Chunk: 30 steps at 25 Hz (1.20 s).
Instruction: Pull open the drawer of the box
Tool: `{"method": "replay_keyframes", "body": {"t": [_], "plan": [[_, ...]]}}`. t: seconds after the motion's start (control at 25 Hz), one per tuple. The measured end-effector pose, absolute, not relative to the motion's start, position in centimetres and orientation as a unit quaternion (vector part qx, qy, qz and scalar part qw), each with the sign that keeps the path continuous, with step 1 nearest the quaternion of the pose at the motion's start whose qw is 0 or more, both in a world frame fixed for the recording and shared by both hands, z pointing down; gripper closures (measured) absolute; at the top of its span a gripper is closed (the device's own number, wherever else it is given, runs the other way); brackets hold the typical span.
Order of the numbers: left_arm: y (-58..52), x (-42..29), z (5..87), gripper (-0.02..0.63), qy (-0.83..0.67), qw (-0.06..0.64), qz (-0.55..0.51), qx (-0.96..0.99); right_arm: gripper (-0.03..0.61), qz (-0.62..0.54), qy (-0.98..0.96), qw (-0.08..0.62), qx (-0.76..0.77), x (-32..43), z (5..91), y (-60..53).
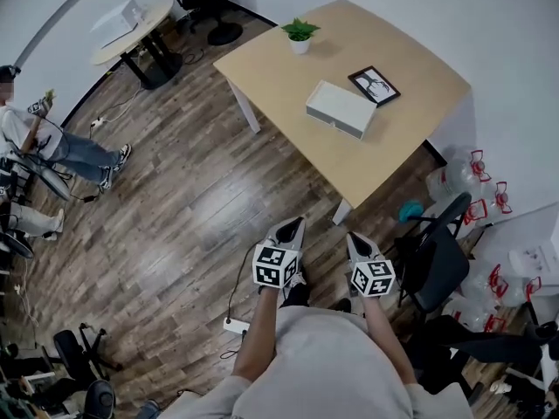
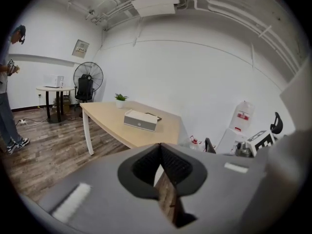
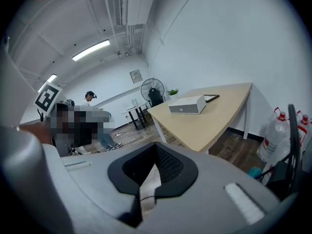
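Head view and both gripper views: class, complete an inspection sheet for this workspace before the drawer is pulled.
Surface: wooden table, holding three things.
Job's things: white box, drawer shut, untouched.
Clutter: potted plant; picture frame beside the box.
Tools: left tool and right tool both shut, empty, short of the table.
Cables: power strip with lead on the floor.
Surroundings: office chair, water bottles, standing fan, person at the left.
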<state>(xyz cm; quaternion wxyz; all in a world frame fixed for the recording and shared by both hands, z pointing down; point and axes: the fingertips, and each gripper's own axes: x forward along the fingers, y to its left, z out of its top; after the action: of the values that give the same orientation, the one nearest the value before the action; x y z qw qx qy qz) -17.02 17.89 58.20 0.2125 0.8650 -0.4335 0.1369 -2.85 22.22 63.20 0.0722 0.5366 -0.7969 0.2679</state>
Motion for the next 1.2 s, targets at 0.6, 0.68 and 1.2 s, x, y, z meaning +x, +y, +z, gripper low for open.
{"method": "replay_keyframes", "body": {"t": [0.6,0.68,1.2], "plan": [[10.6,-20.6,60.2,0.561,-0.369,0.224,0.166,0.887,0.577,0.269,-0.75,0.028,0.604,-4.5,63.2,16.4],[10.1,-20.2,60.6,0.561,-0.356,0.223,0.174,0.891,0.577,0.271,-0.74,0.018,0.615,-3.7,63.0,15.9],[4.1,-16.5,61.6,0.561,-0.342,0.225,0.196,0.891,0.577,0.271,-0.738,-0.01,0.618,2.2,60.2,8.0]]}}
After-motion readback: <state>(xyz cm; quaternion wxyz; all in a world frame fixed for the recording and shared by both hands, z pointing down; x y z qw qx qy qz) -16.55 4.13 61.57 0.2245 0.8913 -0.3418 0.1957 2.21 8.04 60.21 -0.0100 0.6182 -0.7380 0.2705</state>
